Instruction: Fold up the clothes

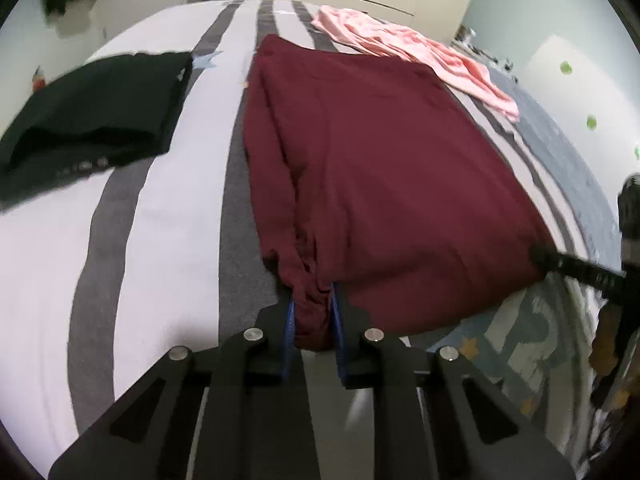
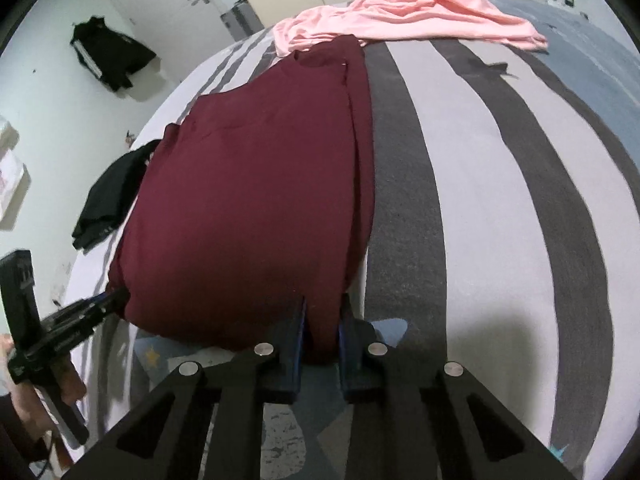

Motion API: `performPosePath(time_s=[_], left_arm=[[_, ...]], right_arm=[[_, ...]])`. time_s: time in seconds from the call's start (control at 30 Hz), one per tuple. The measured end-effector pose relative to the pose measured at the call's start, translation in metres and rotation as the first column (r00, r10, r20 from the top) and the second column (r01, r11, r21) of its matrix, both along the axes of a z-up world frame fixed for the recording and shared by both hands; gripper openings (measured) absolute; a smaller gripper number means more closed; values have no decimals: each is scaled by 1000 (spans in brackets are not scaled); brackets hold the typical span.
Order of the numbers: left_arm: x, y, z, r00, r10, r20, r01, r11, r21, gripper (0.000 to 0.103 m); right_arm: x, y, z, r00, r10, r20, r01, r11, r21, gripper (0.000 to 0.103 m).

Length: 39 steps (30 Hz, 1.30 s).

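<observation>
Maroon garment's point(image 1: 380, 168) near edge sits pinched inside both tools.

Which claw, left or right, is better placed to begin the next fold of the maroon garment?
Neither alone, I think. The left claw and right claw each pinch a near corner of the maroon garment, so both should lift together toward the far edge.

My maroon garment point(image 1: 384, 184) lies flat along the striped bed, its near hem bunched at both near corners. Far beyond it sprawls a crumpled pink garment point(image 1: 416, 52); a folded black one point(image 1: 96, 116) rests left.
</observation>
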<state>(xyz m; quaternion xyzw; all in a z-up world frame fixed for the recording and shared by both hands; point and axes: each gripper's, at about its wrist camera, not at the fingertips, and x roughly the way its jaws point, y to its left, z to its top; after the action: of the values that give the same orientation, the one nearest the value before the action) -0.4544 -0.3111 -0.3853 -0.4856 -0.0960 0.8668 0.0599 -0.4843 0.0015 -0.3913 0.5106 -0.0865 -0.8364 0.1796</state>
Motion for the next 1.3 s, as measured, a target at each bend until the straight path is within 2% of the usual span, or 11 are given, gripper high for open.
performPosePath(time_s=[0.1,0.33,0.5,0.57,0.7,0.77,0.87,1.03,1.17,1.3], left_arm=[[6,-9,8,999,35,-9,-35,998,51,10],[44,-8,48,998,-3,-62,3,1000,8,9],[105,5,52,999,-29,33,28,999,28,9],[137,12,44,994,-28,103,24,999,39,9],[174,21,26,983,-9,182,2,999,36,9],[175,21,27,984,15,179,-21,999,33,9],[171,17,40,986,46,162,-53,998,42,8],[157,7,101,996,75,54,-78,995,58,8],[128,-2,145,994,101,-45,-97,992,84,8],[79,-7,156,987,103,-121,-96,994,58,7]], right_arm=[[3,2,7,1000,-4,-12,4,1000,-7,10],[34,5,32,999,17,-32,-18,1000,-23,9],[91,21,40,997,63,34,-63,998,-11,9],[116,26,37,994,75,83,-75,997,-6,9],[154,35,23,983,94,161,-97,995,15,9],[159,38,20,981,82,173,-85,996,7,9],[160,40,34,985,60,162,-58,998,-19,9],[149,40,80,993,68,99,-64,997,-37,9],[118,42,111,996,57,63,-53,997,-62,9],[71,40,131,999,44,15,-43,996,-75,8]])
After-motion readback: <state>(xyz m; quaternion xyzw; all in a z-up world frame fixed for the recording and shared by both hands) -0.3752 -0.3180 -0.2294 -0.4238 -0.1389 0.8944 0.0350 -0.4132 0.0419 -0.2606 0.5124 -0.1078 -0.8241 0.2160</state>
